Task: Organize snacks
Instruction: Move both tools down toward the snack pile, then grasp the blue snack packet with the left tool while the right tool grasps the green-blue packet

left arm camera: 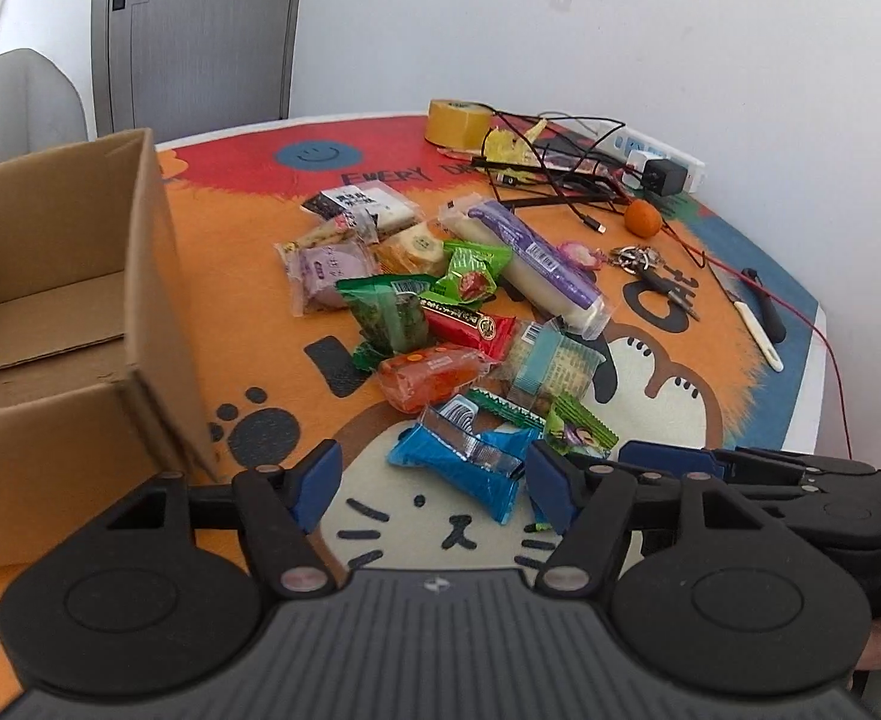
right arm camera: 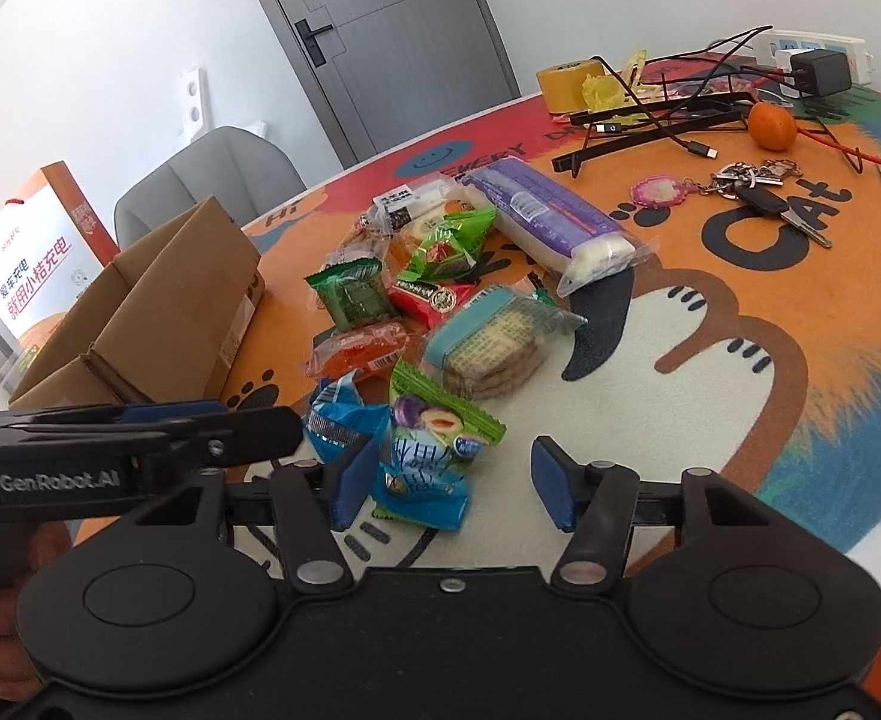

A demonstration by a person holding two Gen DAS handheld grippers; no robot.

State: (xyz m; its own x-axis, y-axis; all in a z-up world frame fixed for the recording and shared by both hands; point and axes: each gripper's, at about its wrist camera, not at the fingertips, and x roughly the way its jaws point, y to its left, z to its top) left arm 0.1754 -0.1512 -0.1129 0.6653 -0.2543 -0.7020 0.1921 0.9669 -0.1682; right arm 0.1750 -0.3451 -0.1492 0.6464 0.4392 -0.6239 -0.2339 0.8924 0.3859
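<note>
Left wrist view: the left tongs (left arm camera: 434,483) are hanging over the near edge of the snack pile, released, with nothing pressed between the blue pads. The blue packet (left arm camera: 464,468) is lying straight ahead of them, its near end sitting in the gap, its long axis running from far-left to near-right and crossing the line between the pads at a slant. The cardboard box (left arm camera: 50,312) is standing open to the left, just beside the left finger, nothing showing inside. The right tongs (left arm camera: 758,468) are reaching in from the right, near the green-topped packet (left arm camera: 578,433).

Right wrist view: the right tongs (right arm camera: 449,489) are also released. The green-topped packet (right arm camera: 434,450) is lying between the fingers but crowded against the left pad (right arm camera: 350,489), well apart from the right one; whether it touches the left pad I cannot tell. Its long axis is pointing away, far to near. The left tongs (right arm camera: 248,429) are coming in from the left toward the blue packet (right arm camera: 335,420). My reading: each hand is nearer its own packet.
</note>
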